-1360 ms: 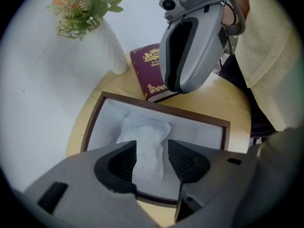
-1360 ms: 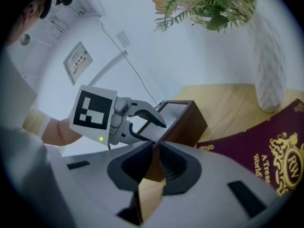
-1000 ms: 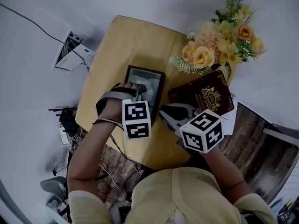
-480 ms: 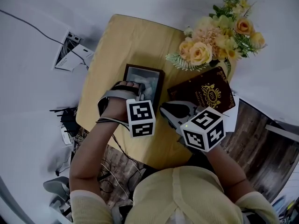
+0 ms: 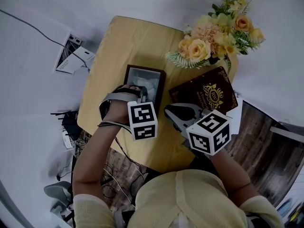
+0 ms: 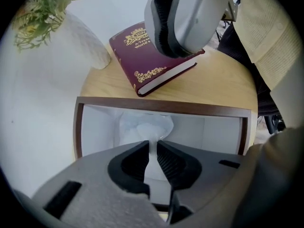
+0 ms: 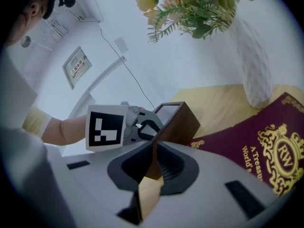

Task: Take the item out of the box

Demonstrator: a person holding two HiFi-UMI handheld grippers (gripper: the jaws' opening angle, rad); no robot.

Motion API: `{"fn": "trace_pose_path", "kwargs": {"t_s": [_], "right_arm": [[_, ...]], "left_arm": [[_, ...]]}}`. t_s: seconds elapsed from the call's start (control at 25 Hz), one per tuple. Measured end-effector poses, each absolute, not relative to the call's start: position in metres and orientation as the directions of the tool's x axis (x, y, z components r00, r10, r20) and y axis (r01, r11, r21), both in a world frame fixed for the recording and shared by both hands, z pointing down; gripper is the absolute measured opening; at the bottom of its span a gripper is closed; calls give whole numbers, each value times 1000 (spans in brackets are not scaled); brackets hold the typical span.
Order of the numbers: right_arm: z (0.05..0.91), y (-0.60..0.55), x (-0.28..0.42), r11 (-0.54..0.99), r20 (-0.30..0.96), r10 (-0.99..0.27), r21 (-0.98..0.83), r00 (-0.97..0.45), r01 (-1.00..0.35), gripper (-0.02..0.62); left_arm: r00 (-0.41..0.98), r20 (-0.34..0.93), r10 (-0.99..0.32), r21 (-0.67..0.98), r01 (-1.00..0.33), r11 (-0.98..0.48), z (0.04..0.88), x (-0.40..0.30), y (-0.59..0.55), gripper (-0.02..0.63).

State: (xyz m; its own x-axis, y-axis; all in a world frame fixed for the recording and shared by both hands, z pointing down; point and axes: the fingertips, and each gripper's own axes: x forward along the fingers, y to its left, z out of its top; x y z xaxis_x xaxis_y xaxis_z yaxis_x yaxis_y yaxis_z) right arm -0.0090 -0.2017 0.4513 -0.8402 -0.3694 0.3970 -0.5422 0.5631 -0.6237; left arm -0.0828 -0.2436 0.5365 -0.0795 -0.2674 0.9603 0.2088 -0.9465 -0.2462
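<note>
Left gripper [image 6: 152,147], lower centre of its own view: aimed steeply down into dark wooden box [image 6: 161,107]. Jaws just been closing; now narrow, pinched on a fold of crumpled white item [image 6: 145,127]. Item inside box, on white lining, toward far wall.

Right gripper [image 7: 154,146]: jaws together, nothing held. Box corner visible just beyond tips.

Head view: box at centre of frame on wooden table [image 5: 123,42]. Maroon book [image 5: 209,96] just right of box. Flowers [image 5: 213,32] at upper right.

Left hand-held gripper [image 6: 153,146] has just closed on the item [image 6: 142,126]; right hand-held gripper [image 7: 155,147] is closed.
</note>
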Motion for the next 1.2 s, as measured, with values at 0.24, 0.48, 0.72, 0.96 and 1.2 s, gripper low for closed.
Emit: {"fn": "trace_pose_path", "kwargs": {"t_s": [0.24,0.48,0.72,0.96,1.2], "right_arm": [[449,-194,-12,568,390,-374,-621,-842,-540,34],[445,-184,-13,567,388,-397,-609,-832,-555,32],[436,-173,-18,576,387,-414,-589,-824,-567,34],[429,-159,-25,590,391,-424,-565,-817,-577,32],[422,-149,-30,601,393,-444,-537,-805,-593,34]], "left_arm": [[-37,950,-311,-302,150,-941,522,-84,-244,52],[-2,933,-359,-357,102,-928,503,-82,-244,51],[41,898,-439,-441,71,-895,477,-82,-242,49],[80,864,-498,-501,23,-865,457,-85,-236,50],[166,823,-543,-535,-92,-840,432,-83,-222,50]]}}
